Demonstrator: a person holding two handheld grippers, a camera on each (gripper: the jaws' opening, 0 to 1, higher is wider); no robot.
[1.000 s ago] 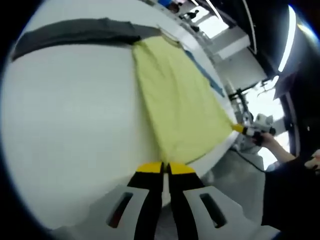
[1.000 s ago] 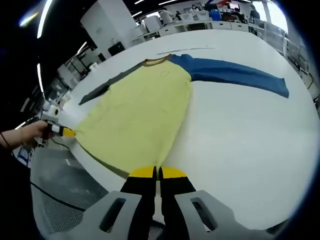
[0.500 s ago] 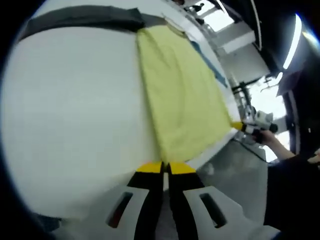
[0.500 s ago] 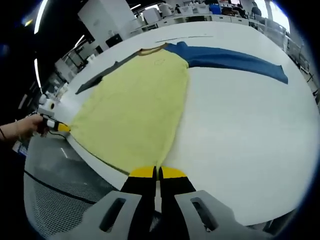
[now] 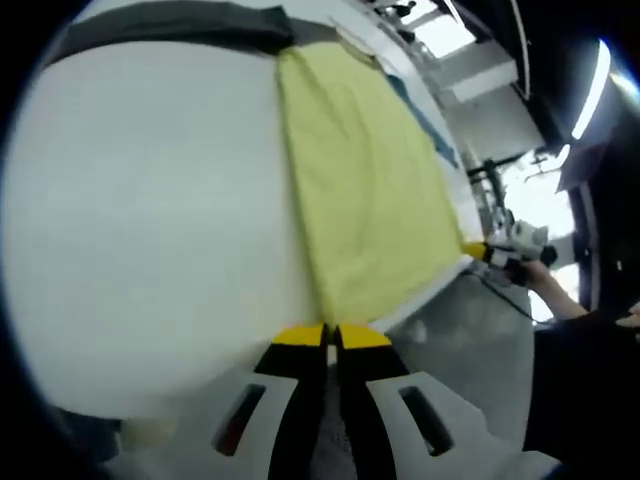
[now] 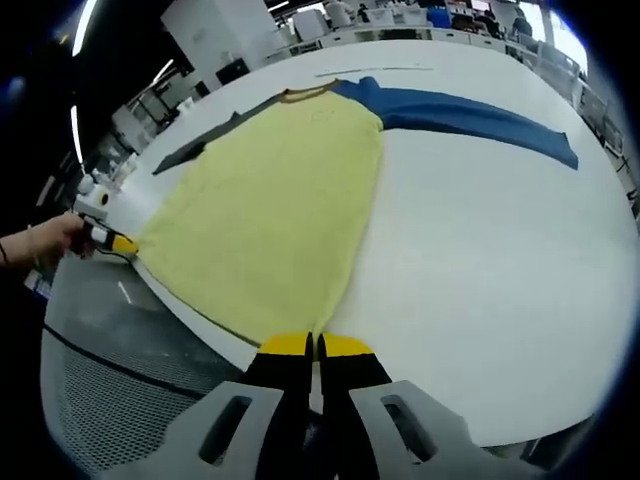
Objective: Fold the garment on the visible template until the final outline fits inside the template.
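Note:
A long-sleeved shirt with a yellow body lies flat on a white table. One sleeve is blue, the other dark grey. My left gripper is shut on one corner of the yellow hem at the table's edge. My right gripper is shut on the other hem corner. In the right gripper view the left gripper appears at the far hem corner, held by a hand. In the left gripper view the right gripper appears likewise.
The hem lies along the table's near edge, with grey floor below. Benches and equipment stand beyond the far side of the table. A thin strip lies on the table past the collar.
Both views have shifted slightly as the hands moved; the shirt's hem has been drawn a little toward the table's edge. Both grippers stay shut on the hem corners.

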